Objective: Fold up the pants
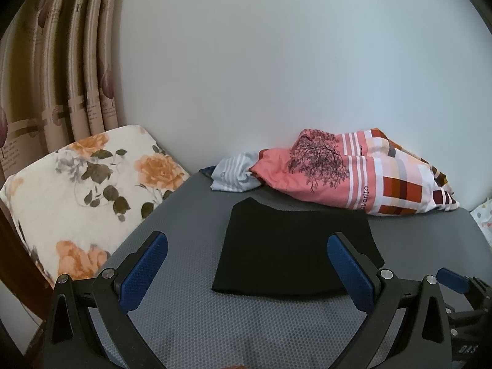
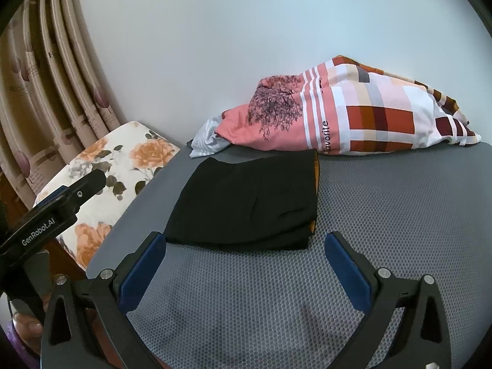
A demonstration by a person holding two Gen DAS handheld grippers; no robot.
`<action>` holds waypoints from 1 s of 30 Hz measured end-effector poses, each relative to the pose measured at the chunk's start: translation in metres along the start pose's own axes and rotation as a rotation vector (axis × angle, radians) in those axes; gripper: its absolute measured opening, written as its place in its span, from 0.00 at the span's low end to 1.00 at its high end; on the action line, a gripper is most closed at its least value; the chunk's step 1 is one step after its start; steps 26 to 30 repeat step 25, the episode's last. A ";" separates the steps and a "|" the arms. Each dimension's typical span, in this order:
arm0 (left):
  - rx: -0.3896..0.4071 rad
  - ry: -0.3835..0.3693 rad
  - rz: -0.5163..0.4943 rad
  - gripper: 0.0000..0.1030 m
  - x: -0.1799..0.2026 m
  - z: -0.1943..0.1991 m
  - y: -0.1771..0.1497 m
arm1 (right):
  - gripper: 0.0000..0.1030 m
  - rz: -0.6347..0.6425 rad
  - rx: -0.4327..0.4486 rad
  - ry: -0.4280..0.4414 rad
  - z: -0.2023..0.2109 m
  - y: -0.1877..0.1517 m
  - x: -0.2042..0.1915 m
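The black pants lie folded into a compact rectangle on the grey mat. In the right wrist view the pants show an orange lining at their right edge. My left gripper is open and empty, just in front of the pants' near edge. My right gripper is open and empty, held close to the pants' near edge. The right gripper's blue pad shows at the right edge of the left wrist view, and the left gripper's body at the left of the right wrist view.
A pink and checked bundle of cloth and a striped pale cloth lie at the back by the white wall. A floral cushion sits left of the mat. Curtains hang at far left.
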State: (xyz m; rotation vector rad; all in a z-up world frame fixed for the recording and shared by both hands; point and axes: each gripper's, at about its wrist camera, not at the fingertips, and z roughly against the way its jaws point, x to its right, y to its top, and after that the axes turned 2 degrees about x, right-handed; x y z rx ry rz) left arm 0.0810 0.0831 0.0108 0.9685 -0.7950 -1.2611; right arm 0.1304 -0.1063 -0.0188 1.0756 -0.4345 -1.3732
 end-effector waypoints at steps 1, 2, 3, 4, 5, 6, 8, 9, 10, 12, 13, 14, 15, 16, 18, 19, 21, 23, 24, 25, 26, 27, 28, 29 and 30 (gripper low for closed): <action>0.001 0.000 0.002 1.00 0.000 0.000 0.000 | 1.00 -0.002 -0.002 0.000 0.000 0.000 0.000; -0.001 0.000 0.002 1.00 0.000 -0.001 -0.001 | 1.00 -0.003 -0.003 0.000 -0.001 0.000 0.001; -0.003 -0.001 0.000 1.00 0.000 -0.002 -0.001 | 1.00 -0.004 -0.003 0.000 -0.001 0.000 0.001; -0.005 -0.001 0.000 1.00 -0.001 -0.002 -0.002 | 1.00 -0.004 -0.004 0.000 -0.001 0.000 0.001; -0.007 -0.002 -0.002 1.00 -0.001 -0.004 -0.002 | 1.00 -0.003 -0.006 -0.001 -0.002 0.000 0.001; -0.010 -0.002 -0.002 1.00 -0.001 -0.005 -0.002 | 1.00 -0.003 -0.007 -0.001 -0.002 0.000 0.001; -0.017 -0.006 -0.003 1.00 -0.001 -0.007 -0.002 | 1.00 -0.004 -0.009 0.000 -0.002 0.000 0.002; -0.019 -0.006 -0.004 1.00 -0.001 -0.008 -0.003 | 1.00 -0.004 -0.011 0.001 -0.003 -0.001 0.002; -0.022 -0.006 -0.005 1.00 -0.001 -0.009 -0.004 | 1.00 -0.004 -0.015 0.001 -0.004 -0.001 0.002; -0.029 -0.010 -0.008 1.00 0.000 -0.012 -0.004 | 1.00 -0.004 -0.018 0.002 -0.006 -0.002 0.002; -0.034 -0.016 -0.011 1.00 0.001 -0.013 -0.005 | 1.00 -0.004 -0.019 0.002 -0.007 -0.002 0.003; -0.037 -0.022 -0.014 1.00 0.002 -0.013 -0.005 | 1.00 -0.005 -0.021 0.002 -0.008 -0.002 0.003; -0.034 -0.028 -0.014 1.00 0.002 -0.013 -0.006 | 1.00 -0.004 -0.023 0.002 -0.009 -0.002 0.003; -0.020 -0.032 -0.013 1.00 0.002 -0.013 -0.008 | 1.00 -0.004 -0.026 0.003 -0.010 -0.003 0.003; 0.007 -0.032 -0.016 1.00 0.003 -0.009 -0.009 | 1.00 -0.002 -0.029 0.003 -0.011 -0.003 0.002; 0.018 -0.029 -0.019 1.00 0.004 -0.008 -0.009 | 1.00 -0.001 -0.029 0.004 -0.011 -0.003 0.002; 0.044 -0.029 -0.022 1.00 0.005 -0.004 -0.009 | 1.00 0.000 -0.029 0.004 -0.011 -0.003 0.001; 0.047 -0.033 -0.020 1.00 0.005 -0.003 -0.008 | 1.00 0.003 -0.029 0.004 -0.011 -0.004 0.001; 0.043 -0.036 -0.017 1.00 0.005 -0.004 -0.008 | 1.00 0.002 -0.028 0.004 -0.011 -0.004 0.001; 0.032 -0.037 -0.015 1.00 0.005 -0.005 -0.007 | 1.00 0.002 -0.028 0.004 -0.011 -0.004 0.001; 0.032 -0.037 -0.015 1.00 0.005 -0.005 -0.007 | 1.00 0.002 -0.028 0.004 -0.011 -0.004 0.001; 0.032 -0.037 -0.015 1.00 0.005 -0.005 -0.007 | 1.00 0.002 -0.028 0.004 -0.011 -0.004 0.001; 0.032 -0.037 -0.015 1.00 0.005 -0.005 -0.007 | 1.00 0.002 -0.028 0.004 -0.011 -0.004 0.001; 0.032 -0.037 -0.015 1.00 0.005 -0.005 -0.007 | 1.00 0.002 -0.028 0.004 -0.011 -0.004 0.001; 0.032 -0.037 -0.015 1.00 0.005 -0.005 -0.007 | 1.00 0.002 -0.028 0.004 -0.011 -0.004 0.001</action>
